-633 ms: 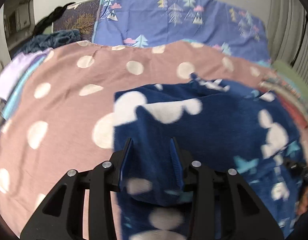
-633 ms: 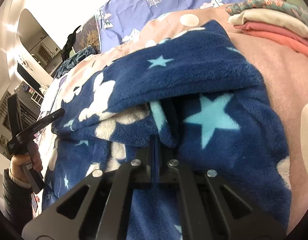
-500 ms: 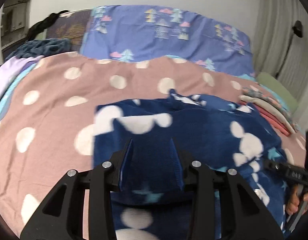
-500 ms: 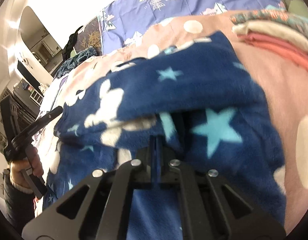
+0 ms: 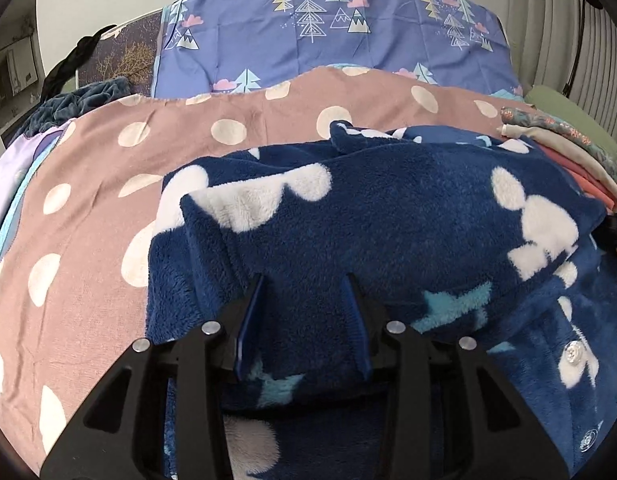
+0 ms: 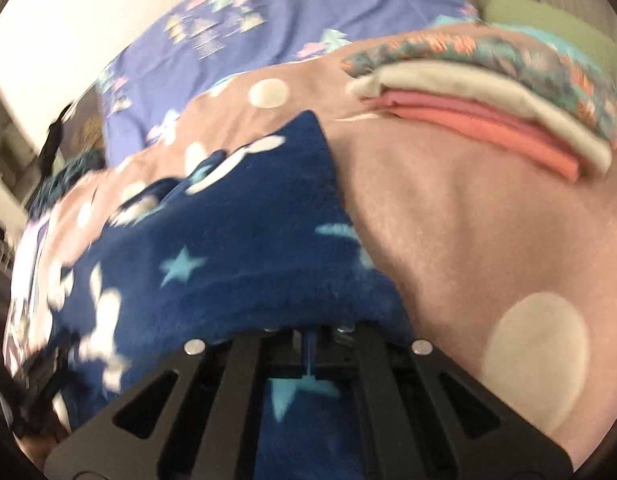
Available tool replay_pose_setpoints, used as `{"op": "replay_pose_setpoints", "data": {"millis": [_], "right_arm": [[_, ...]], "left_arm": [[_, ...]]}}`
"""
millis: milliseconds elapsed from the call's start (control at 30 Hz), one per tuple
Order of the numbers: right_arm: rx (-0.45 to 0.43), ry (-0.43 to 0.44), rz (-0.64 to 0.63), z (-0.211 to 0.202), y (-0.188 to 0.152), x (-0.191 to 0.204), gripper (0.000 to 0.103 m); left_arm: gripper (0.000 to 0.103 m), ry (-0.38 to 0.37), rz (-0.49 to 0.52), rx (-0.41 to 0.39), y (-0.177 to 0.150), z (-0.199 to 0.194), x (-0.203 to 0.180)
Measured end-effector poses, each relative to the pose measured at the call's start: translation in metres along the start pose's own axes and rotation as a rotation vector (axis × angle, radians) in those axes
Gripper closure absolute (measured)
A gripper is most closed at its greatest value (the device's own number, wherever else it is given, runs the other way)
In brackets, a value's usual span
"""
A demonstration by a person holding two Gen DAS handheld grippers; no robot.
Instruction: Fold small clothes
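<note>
A navy fleece garment (image 5: 388, 216) with white shapes and light blue stars lies on the pink polka-dot bedspread (image 5: 88, 208), its near half folded over. My left gripper (image 5: 304, 300) has its fingers spread around a thick bunch of the fleece, pads against it. My right gripper (image 6: 310, 344) is shut on the garment's edge (image 6: 236, 256); its fingertips are buried under the fabric. The right wrist view is blurred by motion.
A stack of folded clothes (image 6: 488, 104), coral, cream and floral, lies at the right of the bed and also shows in the left wrist view (image 5: 564, 148). A blue tree-print pillow (image 5: 332, 32) is at the head. Dark and lilac clothes (image 5: 48, 120) lie far left.
Both grippers have carried the fleece edge forward over the garment, so the fold now covers more of it. The right wrist view has swung toward the folded stack.
</note>
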State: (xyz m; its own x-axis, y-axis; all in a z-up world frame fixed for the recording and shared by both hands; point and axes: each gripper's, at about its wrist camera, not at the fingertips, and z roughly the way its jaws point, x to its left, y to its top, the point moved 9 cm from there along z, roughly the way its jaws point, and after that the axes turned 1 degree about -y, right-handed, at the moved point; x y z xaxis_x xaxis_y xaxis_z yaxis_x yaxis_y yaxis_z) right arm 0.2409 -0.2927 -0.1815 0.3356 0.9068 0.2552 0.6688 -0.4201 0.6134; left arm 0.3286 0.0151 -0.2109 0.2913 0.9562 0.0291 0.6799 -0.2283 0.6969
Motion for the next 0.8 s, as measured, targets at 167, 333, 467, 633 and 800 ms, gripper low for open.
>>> {"op": "replay_pose_setpoints", "data": {"millis": [167, 333, 467, 633, 800], "right_arm": [[-0.024, 0.143, -0.219, -0.045, -0.010, 0.065, 0.100], [0.069, 0.033, -0.357, -0.003, -0.027, 0.082, 0.103], [0.094, 0.119, -0.239, 0.001, -0.030, 0.054, 0.103], [-0.058, 0.173, -0.313, -0.052, 0.003, 0.079, 0.097], [-0.017, 0.033, -0.335, 0.005, 0.013, 0.073, 0.092]], "left_arm": [[0.062, 0.012, 0.010, 0.001, 0.000, -0.001, -0.001], [0.061, -0.008, -0.007, -0.002, 0.001, -0.001, 0.000], [0.060, -0.010, -0.007, -0.002, 0.000, -0.001, -0.002], [0.060, 0.004, 0.003, -0.002, 0.000, 0.000, -0.004], [0.060, -0.015, -0.014, -0.006, 0.000, -0.001, -0.003]]}}
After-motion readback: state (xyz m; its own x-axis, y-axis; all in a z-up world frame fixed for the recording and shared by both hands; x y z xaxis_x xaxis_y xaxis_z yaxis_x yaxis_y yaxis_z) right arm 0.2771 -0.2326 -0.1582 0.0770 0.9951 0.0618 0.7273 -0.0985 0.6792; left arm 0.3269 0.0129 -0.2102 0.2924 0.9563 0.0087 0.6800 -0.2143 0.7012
